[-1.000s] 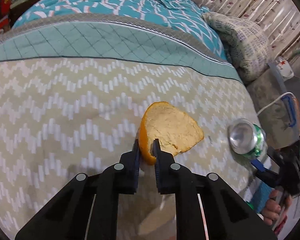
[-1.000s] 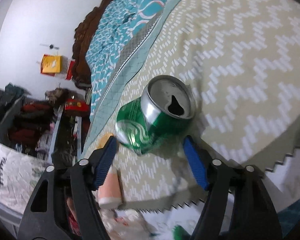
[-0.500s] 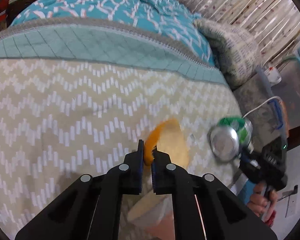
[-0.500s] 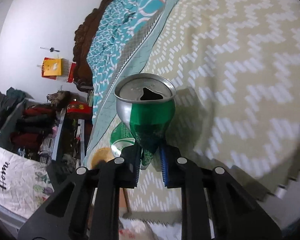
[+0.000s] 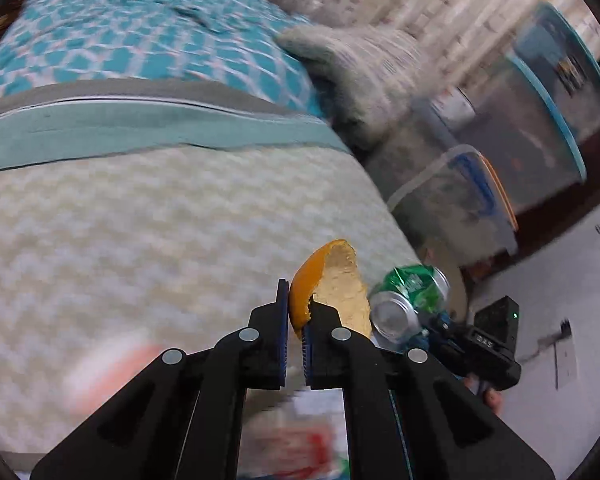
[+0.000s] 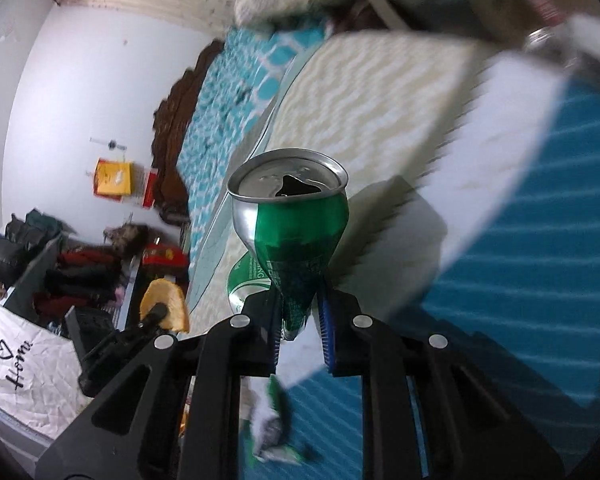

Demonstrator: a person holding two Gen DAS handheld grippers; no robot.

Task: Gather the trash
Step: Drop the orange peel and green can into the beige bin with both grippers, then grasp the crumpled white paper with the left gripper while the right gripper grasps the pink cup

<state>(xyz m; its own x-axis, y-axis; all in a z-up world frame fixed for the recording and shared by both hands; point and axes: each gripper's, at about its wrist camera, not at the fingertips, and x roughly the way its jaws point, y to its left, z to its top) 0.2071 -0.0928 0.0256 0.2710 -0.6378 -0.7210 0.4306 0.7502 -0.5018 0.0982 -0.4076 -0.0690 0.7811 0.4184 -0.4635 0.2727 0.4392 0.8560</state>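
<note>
My left gripper (image 5: 296, 314) is shut on an orange peel (image 5: 332, 284), holding it by its rim above the edge of the bed (image 5: 140, 240). In the right wrist view my right gripper (image 6: 300, 316) is shut on a crushed green soda can (image 6: 292, 224), pinched at its dented lower body with the opened top facing up. The can (image 5: 408, 300) and the right gripper behind it show just right of the peel in the left wrist view. The peel (image 6: 166, 304) held by the left gripper appears at lower left in the right wrist view.
The bed has a beige chevron cover and a teal patterned quilt (image 5: 140, 32), with a pillow (image 5: 360, 64) at its far side. Clear storage bins (image 5: 540, 120) stand beside the bed. A crumpled green and white wrapper (image 6: 272, 424) lies on blue matting (image 6: 520, 280) below.
The right gripper closed on the can, crushing it, and lifted it off the bed. The left gripper lifted the peel. Both moved toward the bed's edge, over the floor.
</note>
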